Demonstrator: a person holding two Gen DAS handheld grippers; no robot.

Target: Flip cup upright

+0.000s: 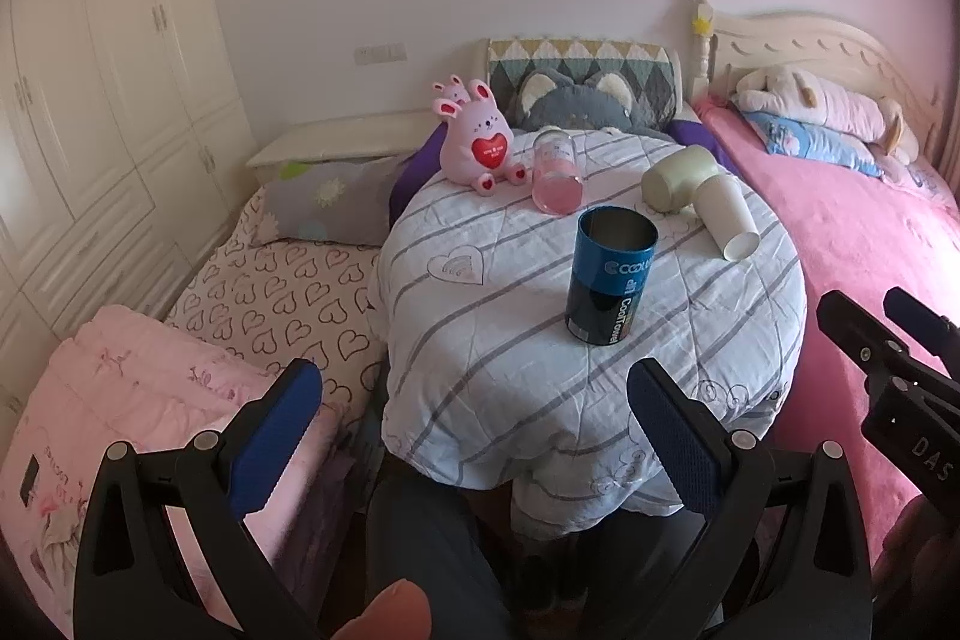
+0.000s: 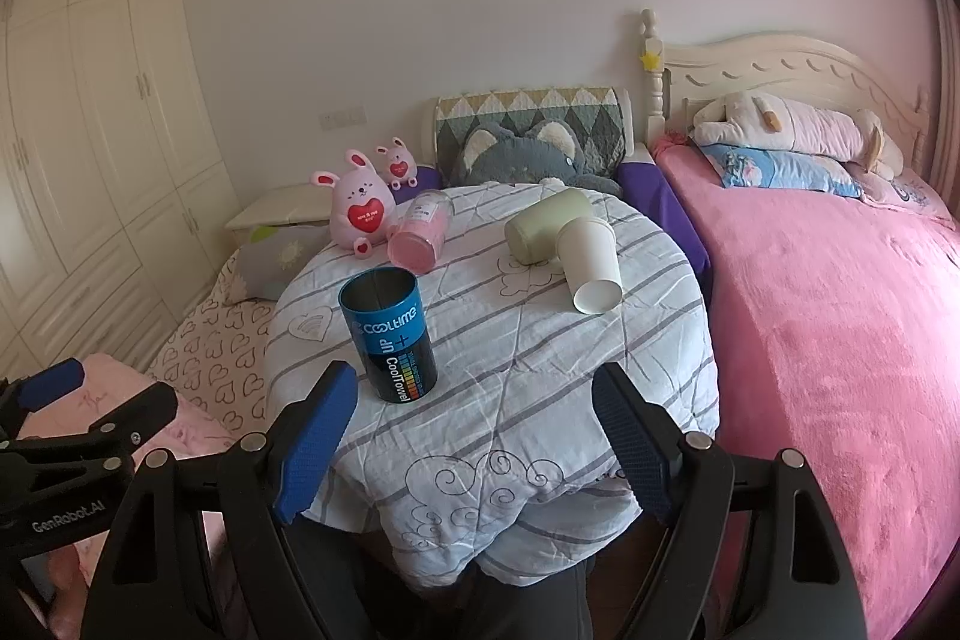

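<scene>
A blue and black tin cup stands upright, mouth up, on the round table. A white paper cup, a pale green cup and a clear pink cup lie on their sides behind it. My left gripper is open and empty, held back from the table's near edge. My right gripper is open and empty at the near edge, the blue tin just beyond its left finger.
The round table wears a striped quilted cloth. A pink bunny toy sits at its far left. A pink bed lies to the right, a heart-print bed to the left.
</scene>
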